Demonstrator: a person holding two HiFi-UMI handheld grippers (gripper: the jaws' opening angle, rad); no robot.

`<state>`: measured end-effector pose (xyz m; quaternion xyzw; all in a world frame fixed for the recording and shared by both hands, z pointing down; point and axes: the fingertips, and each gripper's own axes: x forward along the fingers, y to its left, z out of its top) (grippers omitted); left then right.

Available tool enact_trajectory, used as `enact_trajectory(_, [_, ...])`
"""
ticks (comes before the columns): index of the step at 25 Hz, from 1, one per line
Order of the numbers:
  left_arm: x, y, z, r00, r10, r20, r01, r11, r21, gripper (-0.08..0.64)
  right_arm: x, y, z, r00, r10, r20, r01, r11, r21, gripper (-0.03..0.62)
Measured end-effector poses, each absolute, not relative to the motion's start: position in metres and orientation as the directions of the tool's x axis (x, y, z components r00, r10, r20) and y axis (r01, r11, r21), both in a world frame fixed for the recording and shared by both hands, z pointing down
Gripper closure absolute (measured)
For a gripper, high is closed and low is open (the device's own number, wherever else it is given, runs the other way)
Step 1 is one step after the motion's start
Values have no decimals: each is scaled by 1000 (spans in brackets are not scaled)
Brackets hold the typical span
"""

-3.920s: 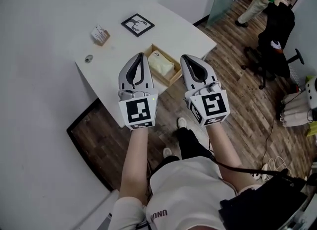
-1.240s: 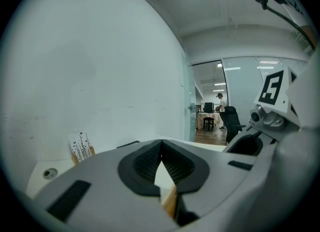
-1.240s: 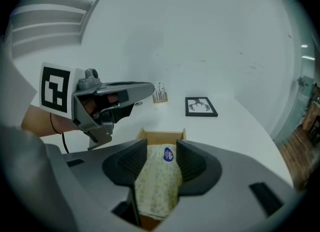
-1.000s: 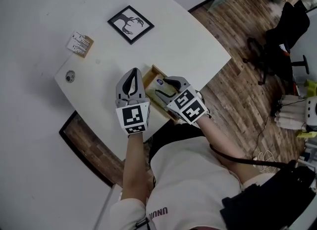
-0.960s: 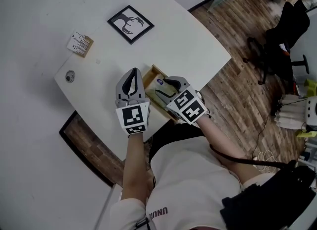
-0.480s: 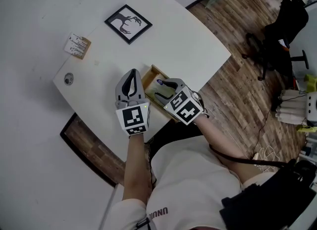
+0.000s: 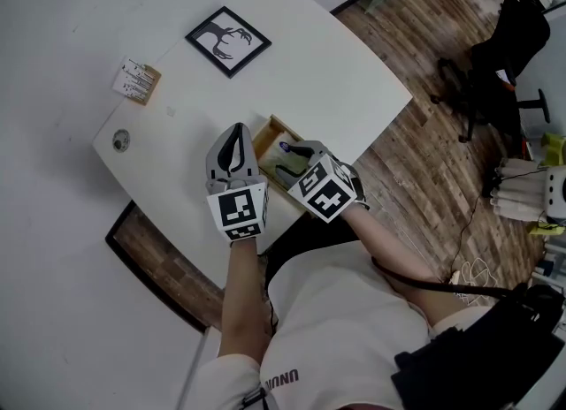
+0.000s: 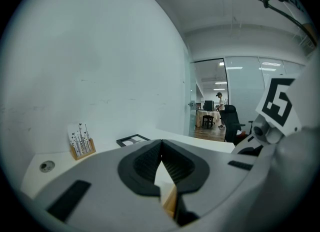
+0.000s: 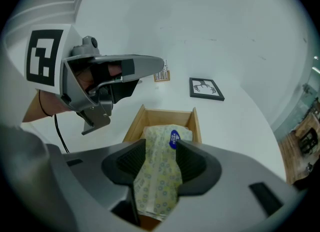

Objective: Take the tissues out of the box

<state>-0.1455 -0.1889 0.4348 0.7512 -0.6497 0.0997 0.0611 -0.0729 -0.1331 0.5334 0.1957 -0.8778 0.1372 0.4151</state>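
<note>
The right gripper (image 9: 161, 145) hangs over the wooden box (image 9: 166, 111), which sits open-topped on the white table (image 7: 336, 72) right at the edge nearest the person. Its two jaws are pressed against the long sides of the tissue pack (image 9: 159, 173), so that the soft, patterned wrapper fills the whole space between the pads. The pack lies lengthwise in the box, with its far end and its blue oval label (image 9: 174, 138) showing just past the jaw tips (the near end is hidden under the gripper's body). The left gripper (image 8: 161, 145) is beside the box on its left, over bare tabletop, and does not touch the box as far as the head view shows. Its jaws are pressed together at the tips with nothing held between them, and only a sliver of tabletop and the box's wooden edge shows through the gap behind the tips. Farther across the table, a black picture frame (image 7: 228, 39) lies flat toward the far edge, a small wooden card holder (image 7: 135, 81) stands near the wall-side edge, and a small round disc (image 7: 120, 140) sits close to the left corner. A black office chair (image 7: 482, 90) stands on the wooden floor beyond the table's right corner.
</note>
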Motion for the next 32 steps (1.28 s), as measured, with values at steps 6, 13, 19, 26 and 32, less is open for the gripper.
enact_trajectory(6, [-146, -189, 437, 136, -963, 232, -988, -148, -37, 546, -73, -132, 537, -542, -234, 807, -434, 900, -30, 410])
enact_trajectory(13, [-143, -189, 436, 146, -961, 233, -987, -158, -32, 546, -71, -131, 540, -522, -242, 818, -425, 905, -3, 459])
enact_trajectory(19, [-144, -190, 437, 145, -962, 232, -987, -156, -32, 546, -72, -132, 540, -516, -250, 819, -429, 903, 5, 519])
enact_trajectory(26, [-143, -188, 441, 145, -959, 245, -987, -156, -25, 546, -70, -133, 536, -528, -253, 811, -437, 899, -4, 549])
enact_trajectory(32, [-147, -188, 444, 140, -958, 250, -988, -150, -22, 546, -69, -131, 531, -543, -244, 804, -438, 899, -22, 561])
